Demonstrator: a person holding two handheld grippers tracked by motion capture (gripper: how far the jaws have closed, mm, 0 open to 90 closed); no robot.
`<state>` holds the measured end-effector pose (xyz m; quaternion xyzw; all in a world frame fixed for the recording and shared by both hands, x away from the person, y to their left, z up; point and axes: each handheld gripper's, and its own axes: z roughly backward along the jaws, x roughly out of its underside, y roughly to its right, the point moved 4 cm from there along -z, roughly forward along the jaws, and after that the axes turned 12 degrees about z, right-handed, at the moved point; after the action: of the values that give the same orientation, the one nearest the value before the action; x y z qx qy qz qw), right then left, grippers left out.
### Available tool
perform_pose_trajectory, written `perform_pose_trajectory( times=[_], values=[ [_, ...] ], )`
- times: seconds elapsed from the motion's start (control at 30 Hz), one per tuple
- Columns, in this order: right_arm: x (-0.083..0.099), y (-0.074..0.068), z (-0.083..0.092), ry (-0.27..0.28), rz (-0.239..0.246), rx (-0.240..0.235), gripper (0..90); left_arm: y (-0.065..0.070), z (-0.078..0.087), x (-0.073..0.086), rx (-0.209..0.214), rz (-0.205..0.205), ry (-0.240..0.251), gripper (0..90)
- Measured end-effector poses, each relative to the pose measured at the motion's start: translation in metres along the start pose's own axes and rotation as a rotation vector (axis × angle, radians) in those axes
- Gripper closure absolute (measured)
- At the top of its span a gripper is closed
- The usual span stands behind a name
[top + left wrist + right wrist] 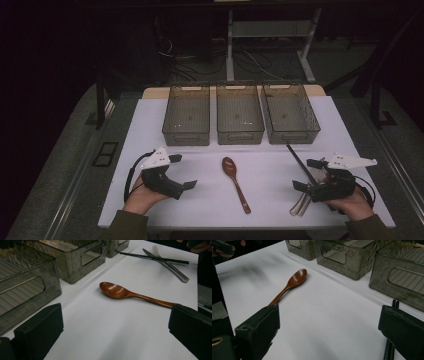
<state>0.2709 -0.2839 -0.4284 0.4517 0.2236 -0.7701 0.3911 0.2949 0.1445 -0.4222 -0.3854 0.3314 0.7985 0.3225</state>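
Observation:
A brown wooden spoon (pixel 235 182) lies on the white table mat (pixel 210 205), bowl toward the bins; I also see the spoon (pixel 120 292) from the left gripper view and the spoon (pixel 292 283) from the right gripper view. My left gripper (pixel 183 171) rests at the spoon's left, open and holding nothing, and its jaws frame the left gripper (pixel 115 325) view wide apart. At the spoon's right, my right gripper (pixel 305 174) is open too, above black chopsticks (pixel 299 161) and a metal fork (pixel 299 206). The right gripper (pixel 327 327) has bare mat between its jaws.
Three smoky clear bins stand in a row at the back: left bin (pixel 186 116), middle bin (pixel 239 115), right bin (pixel 290 114). In the left gripper view the chopsticks (pixel 155 257) cross the fork (pixel 172 268) and a knife. The near table edge runs just behind both hands.

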Motion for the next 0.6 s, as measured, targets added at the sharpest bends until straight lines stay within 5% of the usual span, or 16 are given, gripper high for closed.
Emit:
perform_pose_trajectory(
  times=[0.37, 0.6],
  values=[
    [-0.003, 0.001, 0.003, -0.018, -0.023, 0.003, 4.0, 0.001, -0.003, 0.002, 0.010, -0.003, -0.018, 0.0],
    [-0.004, 0.009, 0.011, -0.041, -0.029, 0.053, 4.0, 0.002, -0.004, 0.004, 0.017, 0.000, -0.026, 0.0]
  ],
)
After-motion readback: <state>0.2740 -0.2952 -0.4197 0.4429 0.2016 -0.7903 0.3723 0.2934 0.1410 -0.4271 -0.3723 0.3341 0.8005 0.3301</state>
